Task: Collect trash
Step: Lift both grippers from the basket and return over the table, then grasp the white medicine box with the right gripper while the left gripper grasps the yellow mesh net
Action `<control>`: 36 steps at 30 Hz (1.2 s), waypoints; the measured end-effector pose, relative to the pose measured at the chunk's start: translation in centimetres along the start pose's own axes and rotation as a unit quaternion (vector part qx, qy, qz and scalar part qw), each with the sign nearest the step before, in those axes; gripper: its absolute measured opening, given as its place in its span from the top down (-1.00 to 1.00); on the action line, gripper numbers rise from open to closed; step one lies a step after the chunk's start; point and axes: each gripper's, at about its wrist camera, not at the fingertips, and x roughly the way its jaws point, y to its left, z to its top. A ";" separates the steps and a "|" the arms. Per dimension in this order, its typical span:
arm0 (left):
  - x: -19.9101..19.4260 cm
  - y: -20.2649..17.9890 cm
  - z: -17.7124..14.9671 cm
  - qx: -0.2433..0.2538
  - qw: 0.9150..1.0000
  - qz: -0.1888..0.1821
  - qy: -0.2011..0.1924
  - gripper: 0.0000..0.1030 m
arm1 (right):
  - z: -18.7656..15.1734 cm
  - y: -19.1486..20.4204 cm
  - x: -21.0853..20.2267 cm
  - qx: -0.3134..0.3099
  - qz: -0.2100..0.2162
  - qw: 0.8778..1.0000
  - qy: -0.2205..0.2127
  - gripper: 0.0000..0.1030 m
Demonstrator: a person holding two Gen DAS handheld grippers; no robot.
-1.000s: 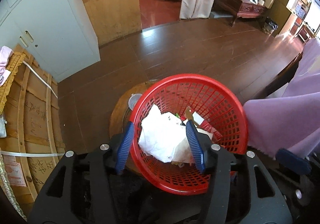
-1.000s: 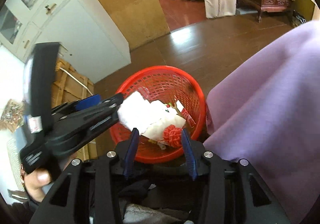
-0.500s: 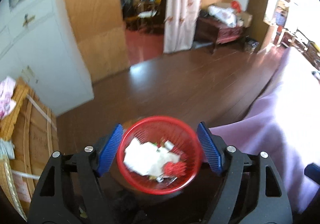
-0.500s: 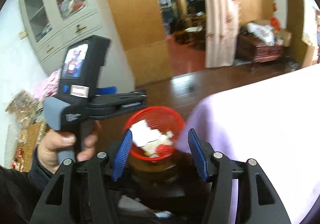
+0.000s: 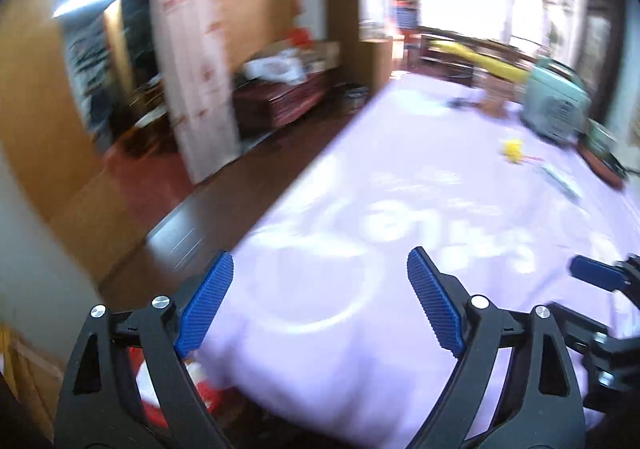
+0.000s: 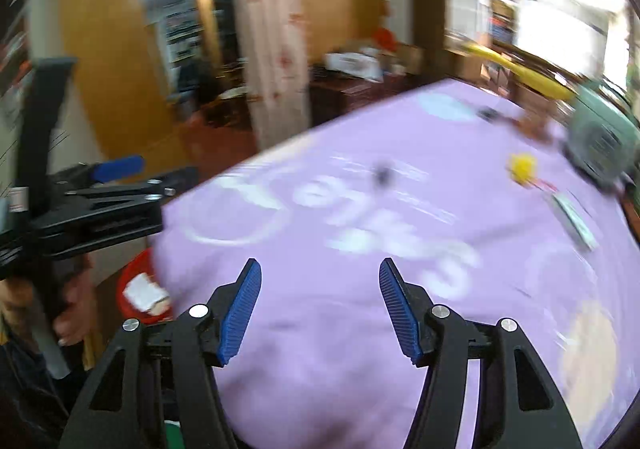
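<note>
**Both tongs empty, next scraps far ahead and to the right**

The left tongs [image 5: 320, 303] stood wide with nothing between their blue pads, and the jaws were opening at that moment. The right tongs [image 6: 320, 313] stood roughly half open, also empty, with only bare purple cloth between the pads. Both pointed down and forward across the purple-covered surface [image 6: 360, 349].

What the coming move probably turned on was the lie of the leftover litter. In the right wrist view, a small yellow scrap [image 6: 522, 167] lay well ahead of the right tongs and off to their right, near the far edge, just beside a grey-green box [image 6: 600, 145]. A flat pale wrapper [image 6: 572, 219] lay a little nearer than the scrap and further right, its long axis running away from the tongs and slanting right. A small dark speck [image 6: 382, 173] sat almost straight ahead; blur hid what it was.

From the left tongs the same yellow scrap [image 5: 512, 149] lay further off to the right, so the right hand looked the nearer one for it.

The red basket [image 6: 136, 289], with white paper in it, sat low and behind-left of both tongs, partly hidden under the cloth's edge, close below the left hand [image 6: 76, 313].
</note>
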 end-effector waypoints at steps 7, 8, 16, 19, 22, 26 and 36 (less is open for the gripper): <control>2.0 -11.6 2.0 0.099 0.994 -0.052 -0.006 -0.71 | -2.7 -9.9 -1.4 0.080 -0.072 0.994 -0.005 -0.18; 2.3 -13.0 2.1 0.112 0.992 -0.059 -0.004 -0.71 | -3.1 -11.5 -1.6 0.095 -0.081 0.992 -0.006 -0.18; 4.3 -20.4 4.4 0.152 0.981 -0.116 0.012 -0.73 | -4.0 -18.4 -2.8 0.148 -0.131 0.980 -0.006 -0.20; 4.9 -22.4 5.6 0.156 0.979 -0.129 0.015 -0.73 | -3.5 -20.7 -3.6 0.161 -0.157 0.974 -0.013 -0.36; 5.7 -23.9 6.8 0.158 0.979 -0.131 0.010 -0.73 | -2.7 -22.5 -4.2 0.171 -0.171 0.970 -0.023 -0.36; 7.4 -25.6 7.9 0.155 0.979 -0.131 0.008 -0.75 | -2.0 -25.3 -3.5 0.179 -0.193 0.965 -0.016 -0.38; 12.6 -26.6 8.1 0.156 0.975 -0.152 0.036 -0.77 | -0.9 -29.4 1.5 0.162 -0.212 0.963 0.024 -0.42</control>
